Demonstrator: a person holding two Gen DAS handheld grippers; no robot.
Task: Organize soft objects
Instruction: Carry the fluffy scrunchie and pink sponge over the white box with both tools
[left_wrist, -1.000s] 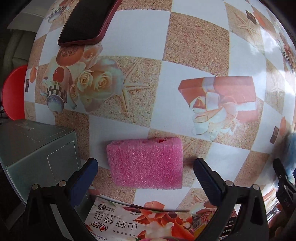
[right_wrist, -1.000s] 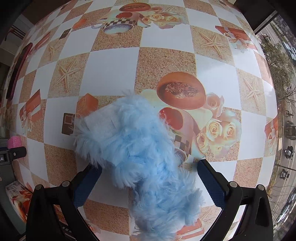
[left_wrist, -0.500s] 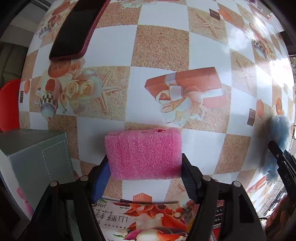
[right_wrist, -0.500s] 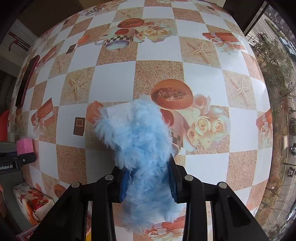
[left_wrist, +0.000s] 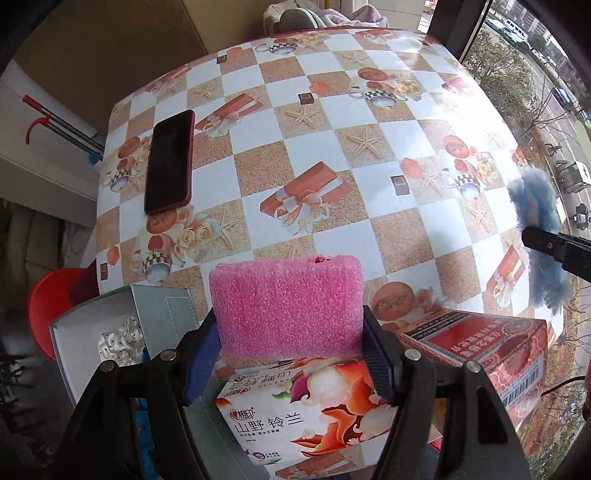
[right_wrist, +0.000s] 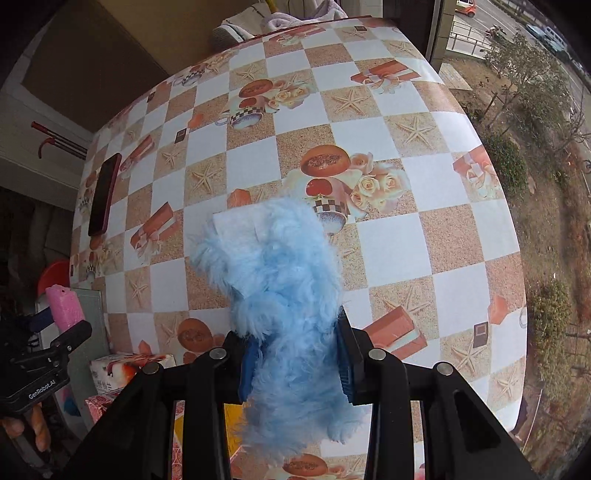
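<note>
Foam is riding high now: the pink foam block (left_wrist: 286, 306) is sitting pinched between the jaws of the left gripper (left_wrist: 286, 354), held clear of the checkered tablecloth (left_wrist: 388, 155), with the open grey box (left_wrist: 122, 332) waiting at about eight o'clock in the left wrist view and a white polka-dot fabric piece (left_wrist: 123, 338) already lying inside. Over on the other side, the right gripper (right_wrist: 295, 363) is squeezing the fluffy blue plush (right_wrist: 284, 295) around its lower half, the upper part flopping forward above the table and its white backing (right_wrist: 240, 223) showing at about eleven o'clock.

Risks from here, as a judgement: the block is being gripped only along its near edge, so a quick swing toward the box could be letting it pivot or pop out, since foam springs back. The tissue pack (left_wrist: 306, 413) and the red carton (left_wrist: 480, 354) are crowding in just under the left jaws, so a low sweep could be knocking them. The plush is dangling loosely, and its hanging fur could be dragging on the carton edge or snagging on the box wall. The red-cased phone (left_wrist: 170, 162), at ten o'clock, is sitting well apart from both and looking safe.
</note>
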